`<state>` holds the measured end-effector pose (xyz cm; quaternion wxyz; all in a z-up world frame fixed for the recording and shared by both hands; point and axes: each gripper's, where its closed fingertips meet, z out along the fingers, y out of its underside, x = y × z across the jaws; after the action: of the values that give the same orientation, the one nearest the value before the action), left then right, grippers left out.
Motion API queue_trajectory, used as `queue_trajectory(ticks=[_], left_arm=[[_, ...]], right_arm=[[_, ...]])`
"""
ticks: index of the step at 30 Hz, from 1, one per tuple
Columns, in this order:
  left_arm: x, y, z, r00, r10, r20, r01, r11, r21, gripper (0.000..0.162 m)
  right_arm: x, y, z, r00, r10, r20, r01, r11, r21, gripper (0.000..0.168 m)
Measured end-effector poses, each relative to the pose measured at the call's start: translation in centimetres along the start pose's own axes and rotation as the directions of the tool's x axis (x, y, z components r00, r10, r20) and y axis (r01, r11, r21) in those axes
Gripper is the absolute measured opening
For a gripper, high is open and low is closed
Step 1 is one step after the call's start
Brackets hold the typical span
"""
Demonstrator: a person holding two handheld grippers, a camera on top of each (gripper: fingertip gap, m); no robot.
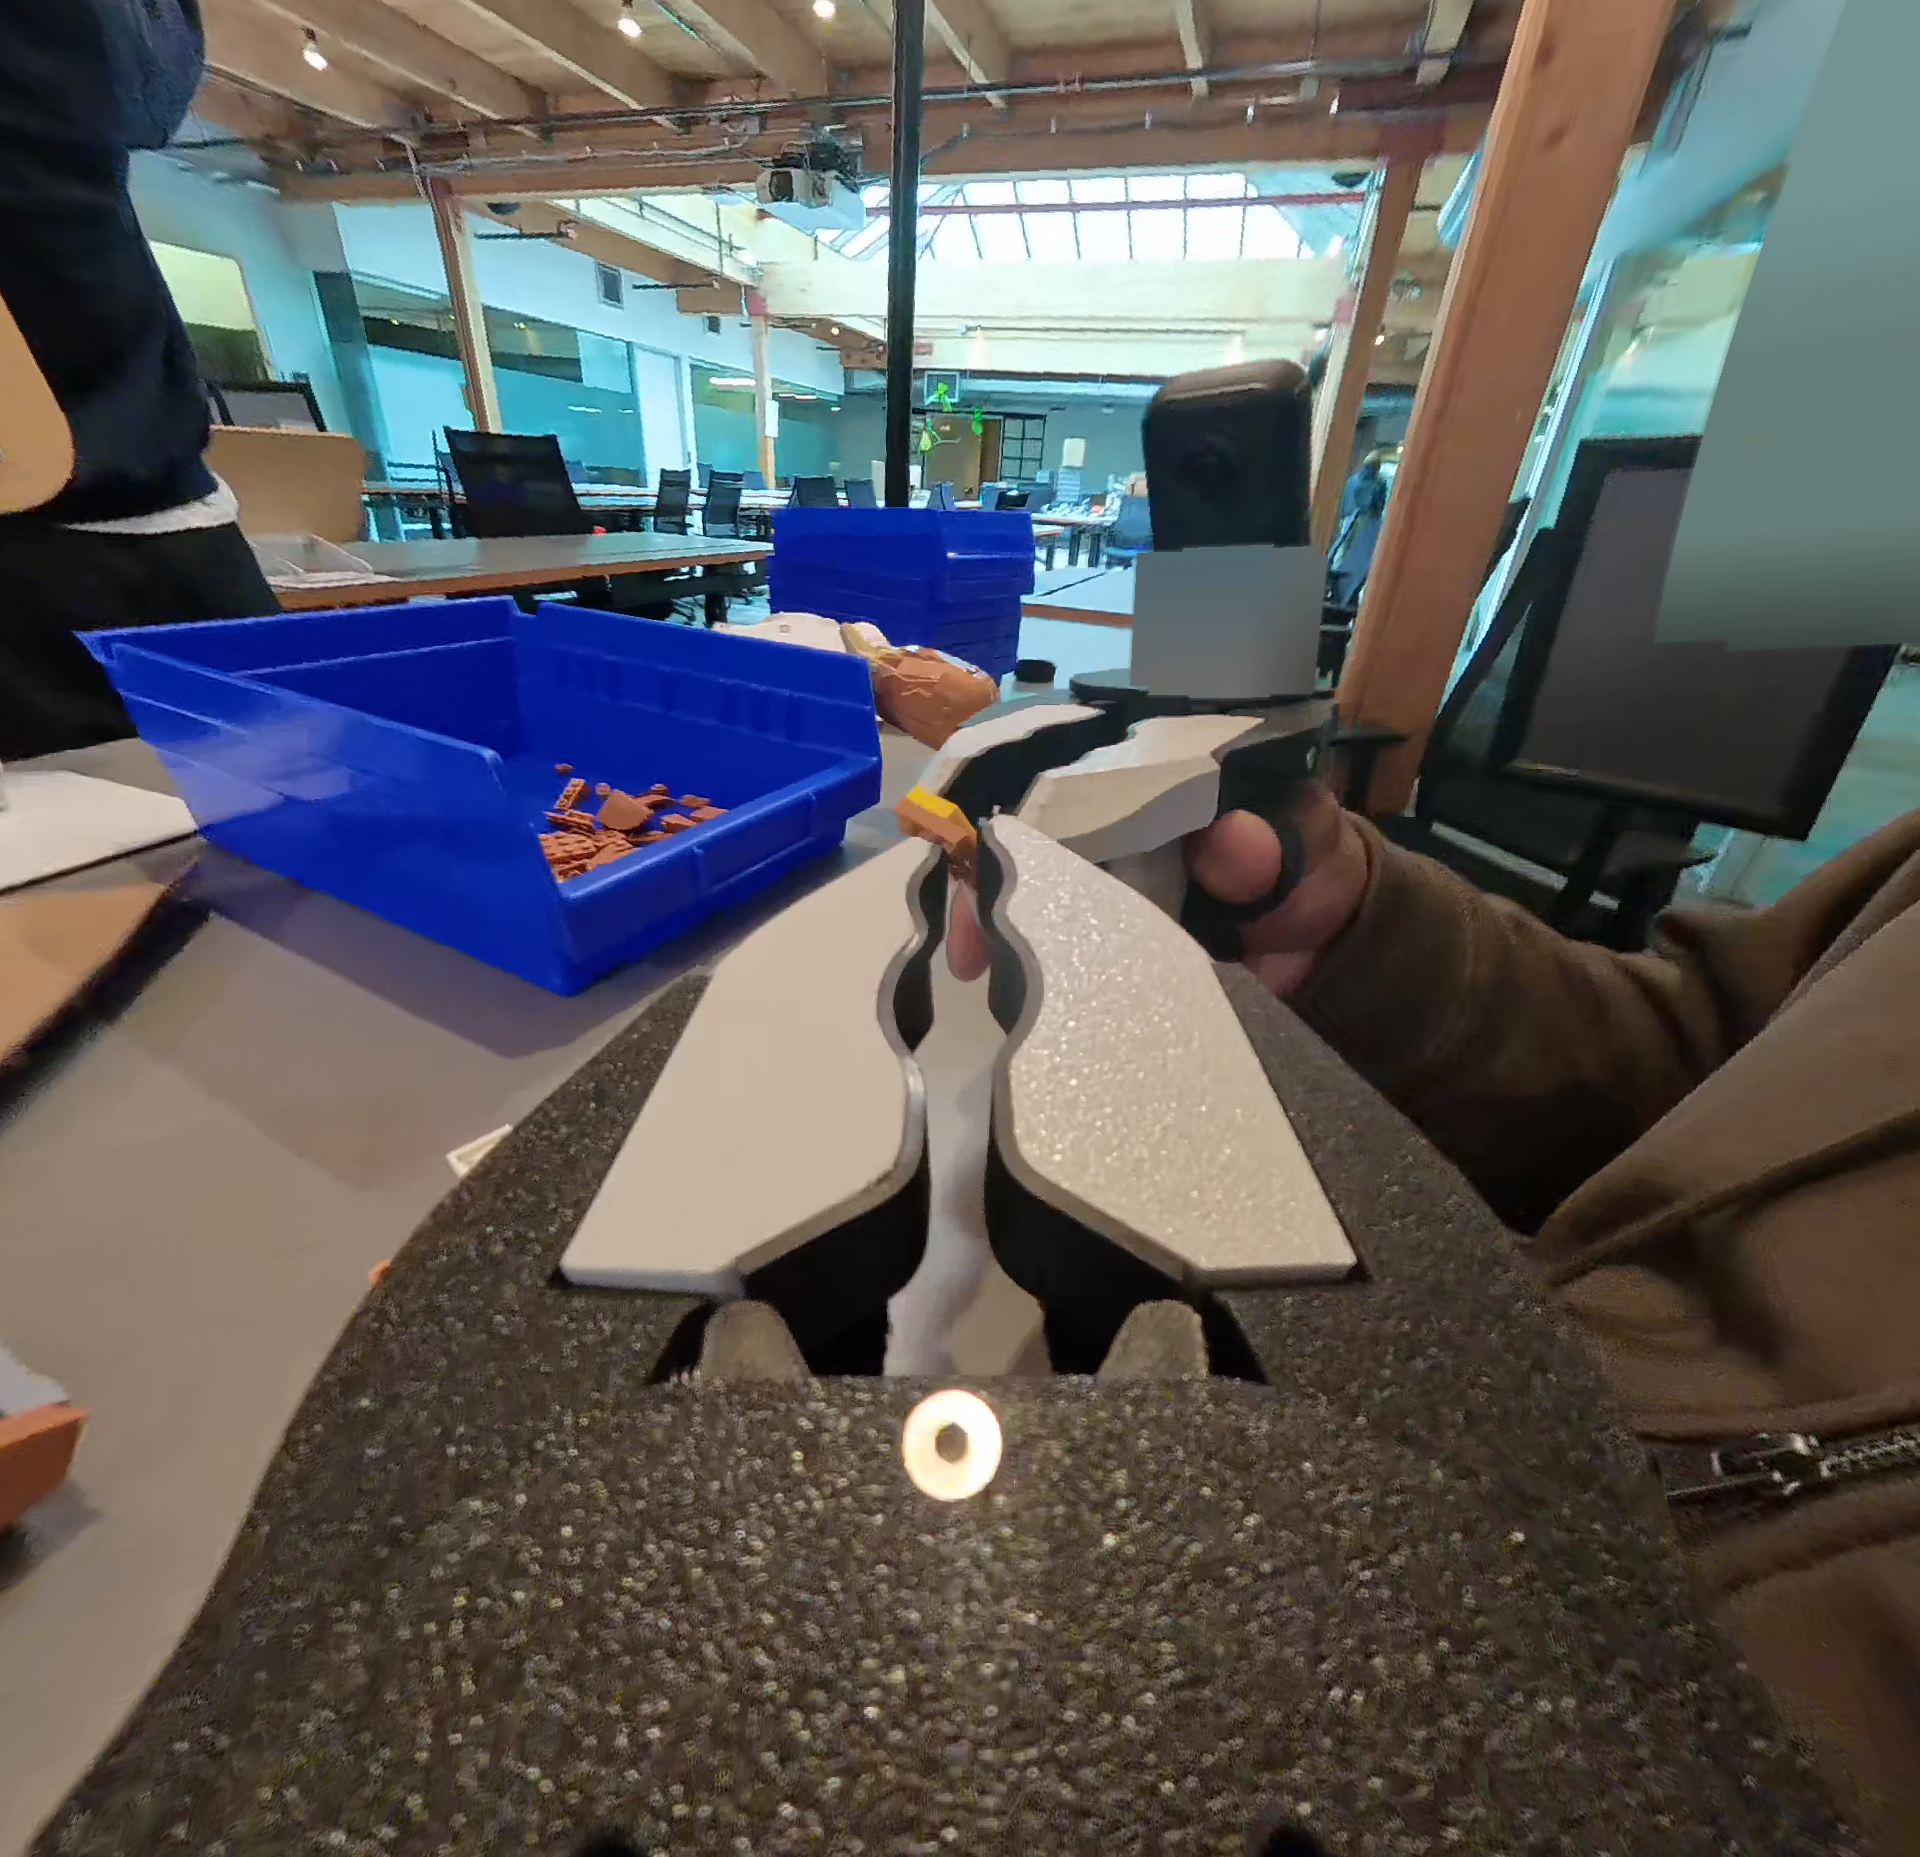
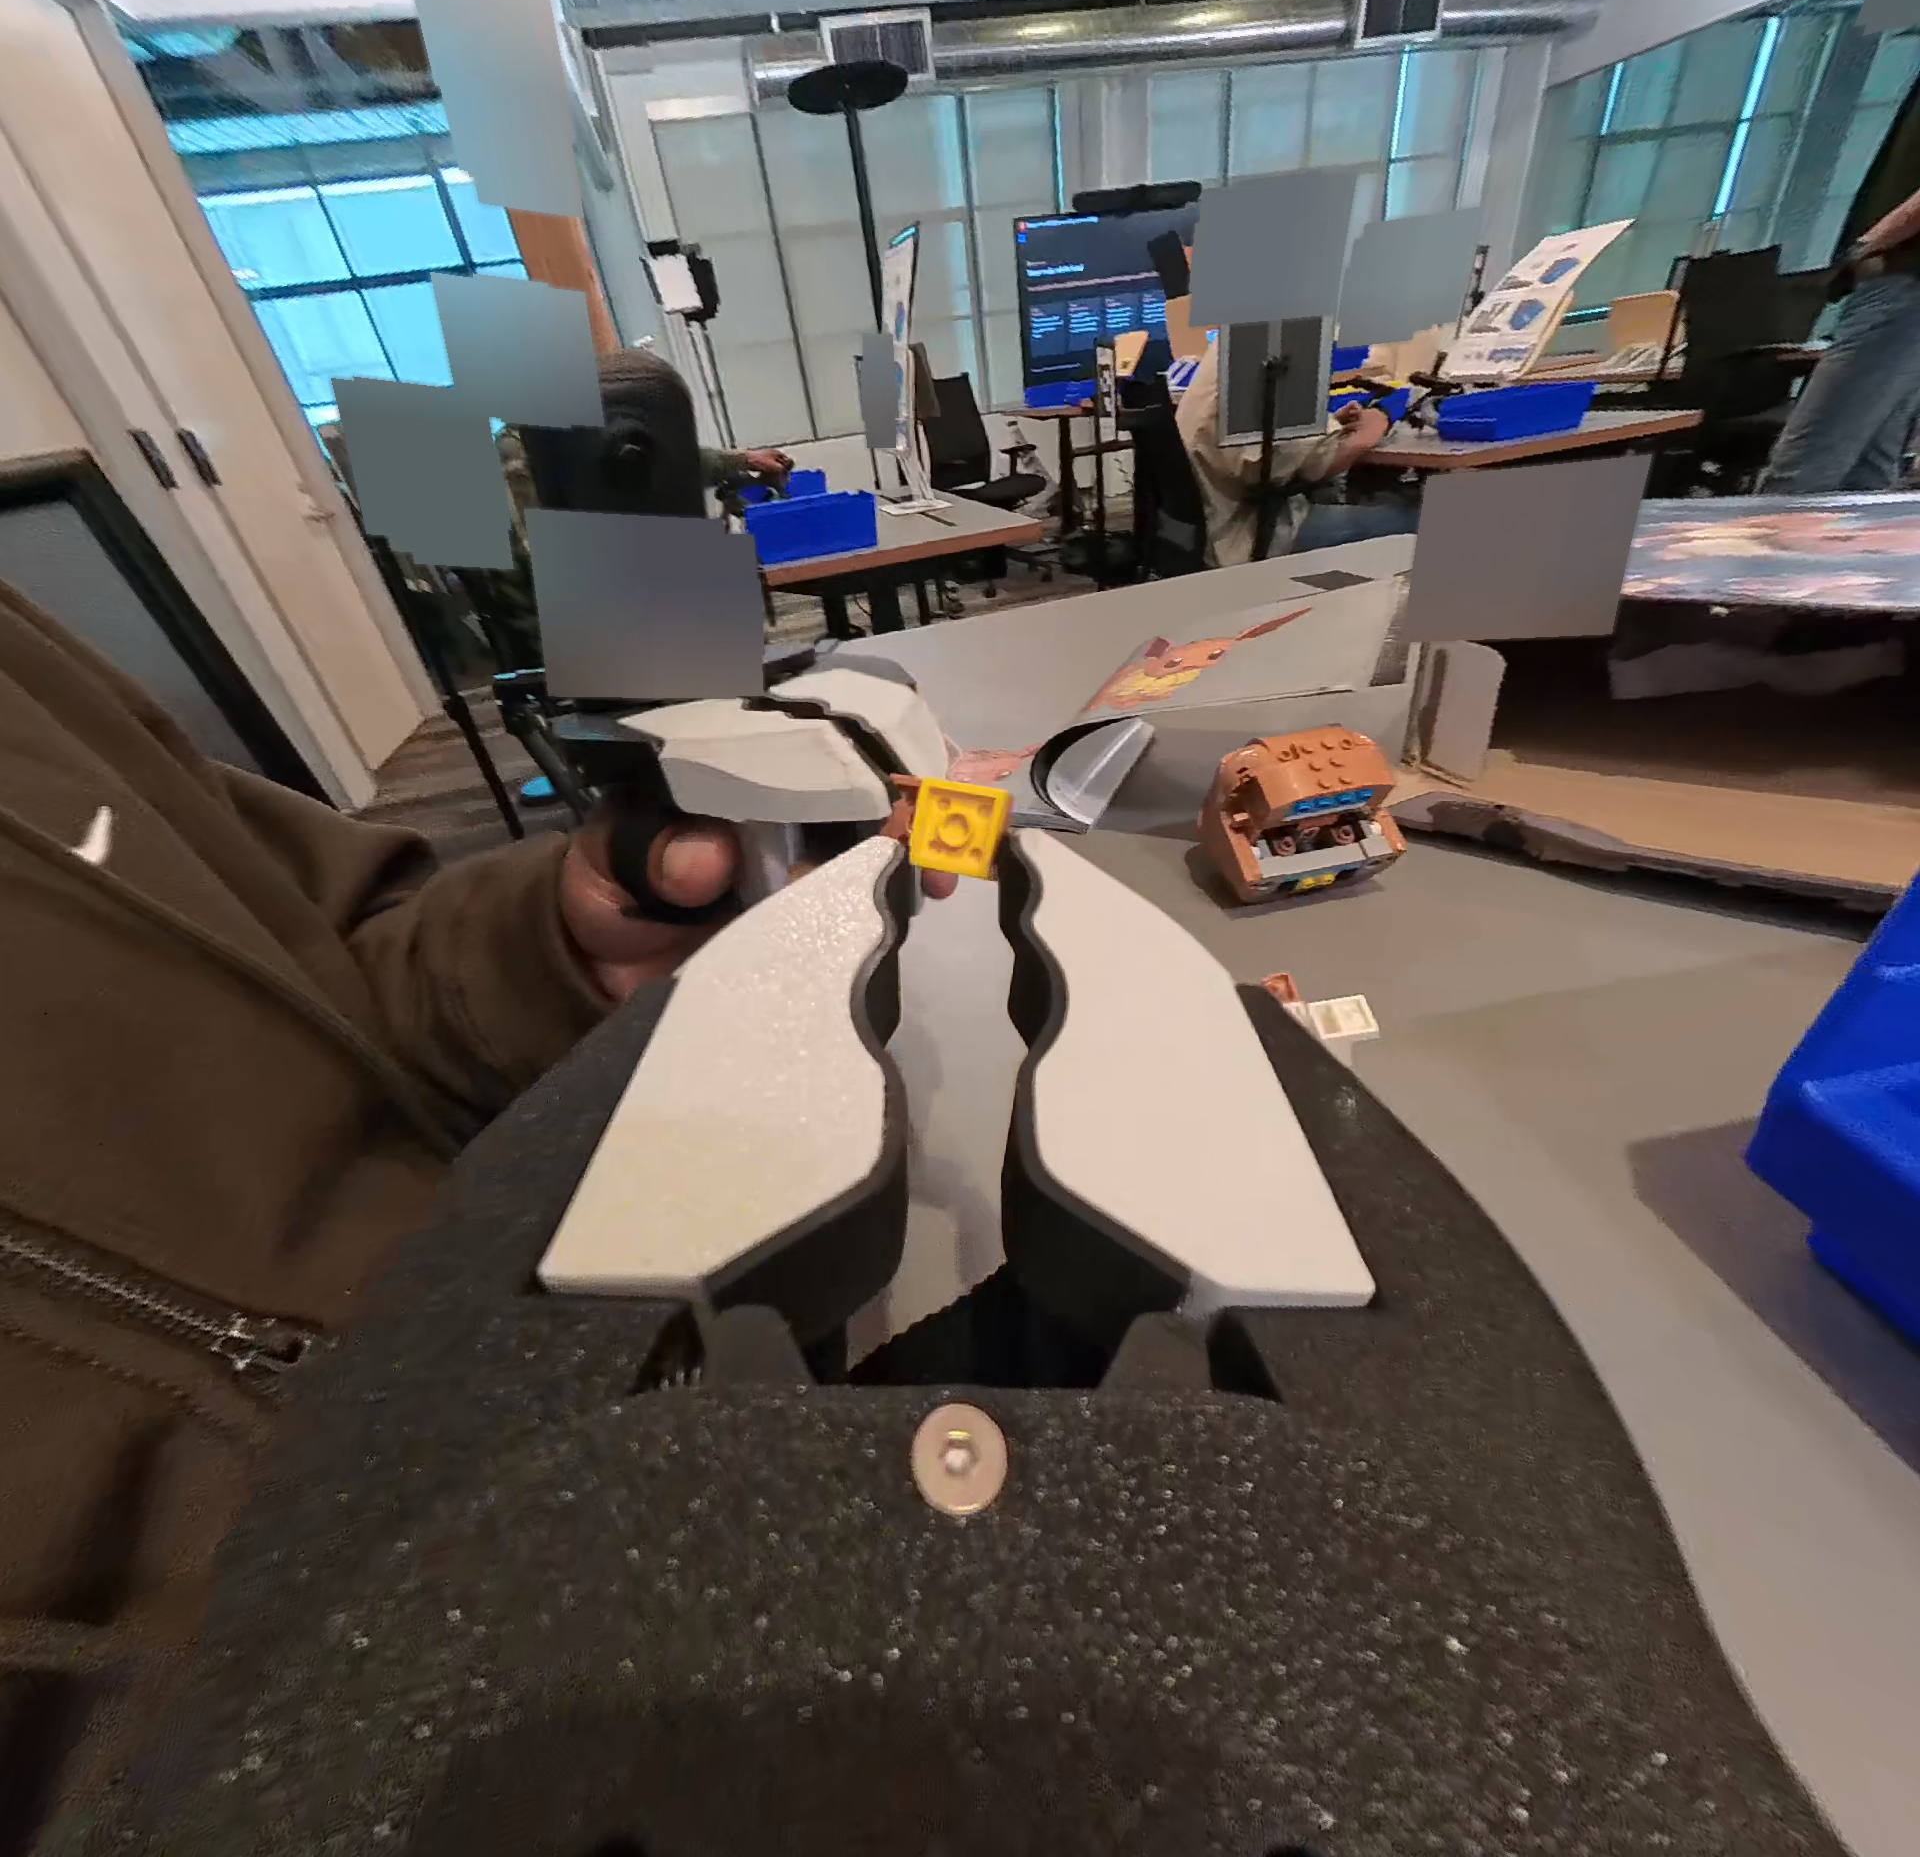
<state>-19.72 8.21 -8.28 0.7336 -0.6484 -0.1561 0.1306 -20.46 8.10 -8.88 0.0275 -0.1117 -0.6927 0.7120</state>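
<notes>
**Two grippers meet at one small brick piece**

Here, the left gripper [image 1: 961, 851] and the right gripper [image 2: 951, 851] meet tip to tip above the grey table [image 1: 260, 1059]. Each is closed on the yellow and brown brick piece [image 2: 956, 828]. A blue bin [image 1: 436, 768] sits nearby.

Open office, exposed timber ceiling beams [image 1: 1039, 31], skylight [image 1: 1091, 218], grey tables [image 2: 914, 540], black chairs [image 1: 520, 482], glass walls [image 2: 1122, 145]

Glossy plastic bin [image 1: 416, 747] — matt tabletop [image 1: 260, 1080]
</notes>
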Motion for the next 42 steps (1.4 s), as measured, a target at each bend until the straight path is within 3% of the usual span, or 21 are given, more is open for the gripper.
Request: queue_trajectory(ticks=[3, 4, 7, 12, 21, 27, 42], left_arm=[[0.2, 0.0, -0.1, 1.000, -0.006, -0.020, 0.006, 1.000, 0.001, 0.005], [0.1, 0.0, -0.1, 1.000, -0.013, -0.018, 0.013, 1.000, 0.001, 0.005], [-0.3, 0.0, -0.4, 1.000, -0.002, 0.004, 0.002, 1.000, -0.003, 0.004], [-1.4, 0.1, -0.6, 0.995, 0.019, 0.094, -0.019, 1.000, -0.005, 0.004], [-1.9, 0.0, -0.8, 0.975, 0.027, 0.222, -0.036, 0.999, 0.036, 0.004], [-1.7, 0.0, -0.8, 0.965, 0.022, 0.263, -0.041, 0.997, 0.065, 0.004], [-1.2, 0.1, -0.7, 0.976, 0.013, 0.219, -0.031, 0.996, 0.079, 0.005]], right_arm=[[-0.1, 0.0, 0.0, 0.999, 0.027, 0.025, -0.027, 1.000, 0.011, 0.014], [0.0, -0.1, -0.2, 1.000, 0.025, 0.017, -0.025, 0.999, 0.019, 0.002], [0.2, -0.1, -0.1, 0.999, -0.031, -0.029, 0.031, 0.999, 0.006, 0.003], [0.8, 0.6, 0.3, 0.959, -0.220, -0.179, 0.206, 0.974, -0.096, 0.023], [1.2, 0.2, 1.0, 0.799, -0.448, -0.402, 0.394, 0.894, -0.214, 0.024], [1.3, -0.1, 1.2, 0.735, -0.482, -0.477, 0.425, 0.875, -0.230, 0.021], [0.8, -0.1, 1.3, 0.743, -0.467, -0.479, 0.425, 0.883, -0.200, 0.018]])
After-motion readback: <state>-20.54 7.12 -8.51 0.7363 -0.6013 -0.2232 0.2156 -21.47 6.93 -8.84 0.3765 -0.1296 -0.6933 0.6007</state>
